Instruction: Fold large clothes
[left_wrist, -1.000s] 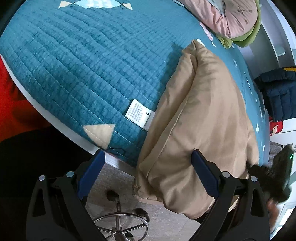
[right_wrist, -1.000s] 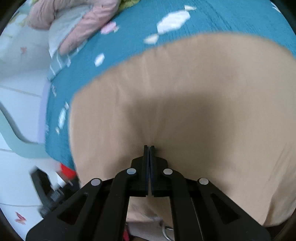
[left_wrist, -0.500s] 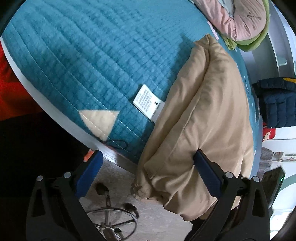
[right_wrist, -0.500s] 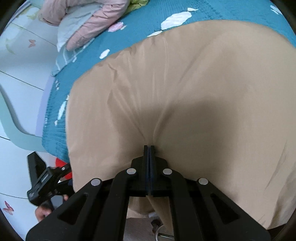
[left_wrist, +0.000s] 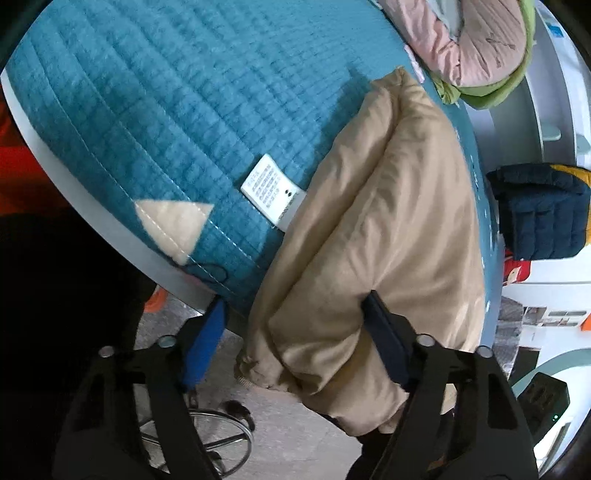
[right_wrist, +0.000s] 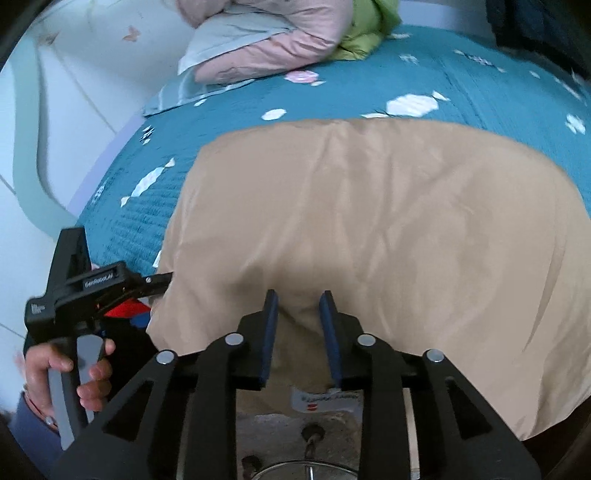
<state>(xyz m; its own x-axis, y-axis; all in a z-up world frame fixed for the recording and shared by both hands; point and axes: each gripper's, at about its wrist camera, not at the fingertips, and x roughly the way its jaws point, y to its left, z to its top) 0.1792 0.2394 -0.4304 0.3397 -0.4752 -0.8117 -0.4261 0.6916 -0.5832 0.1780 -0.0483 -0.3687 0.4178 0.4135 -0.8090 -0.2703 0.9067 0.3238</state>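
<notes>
Left tongs (left_wrist: 295, 325): we find the blue-padded jaws spread wide, straddling the near left corner of the tan jacket (left_wrist: 376, 236); the right pad presses into the cloth, the left hangs off the bed edge. They are not closed on anything.
Right tongs (right_wrist: 297, 328): we find the jaws parted by a narrow gap, a fold of the jacket's near edge lying between the pads; we cannot tell whether it is pinched.
Hand (right_wrist: 70, 373): seen from the right camera, it grips the left tool's handle at the jacket's left corner.
Jacket: folded into a thick pad on the teal quilt (left_wrist: 166, 110), its near edge hanging over the bedside.
Surface: the quilted bed cover carries white patches and a white label (left_wrist: 271, 194) just beside the jacket.
Room: pale wall to the left; a chair base (left_wrist: 218, 435) stands on the floor below the bed edge.
Edges: open quilt lies left of and beyond the jacket.
Far end: pink bedding (right_wrist: 266, 44) and a green piece (right_wrist: 365, 33) are heaped there, well apart from the jacket.
Right side: a navy padded garment (left_wrist: 543, 210) sits off the bed.
</notes>
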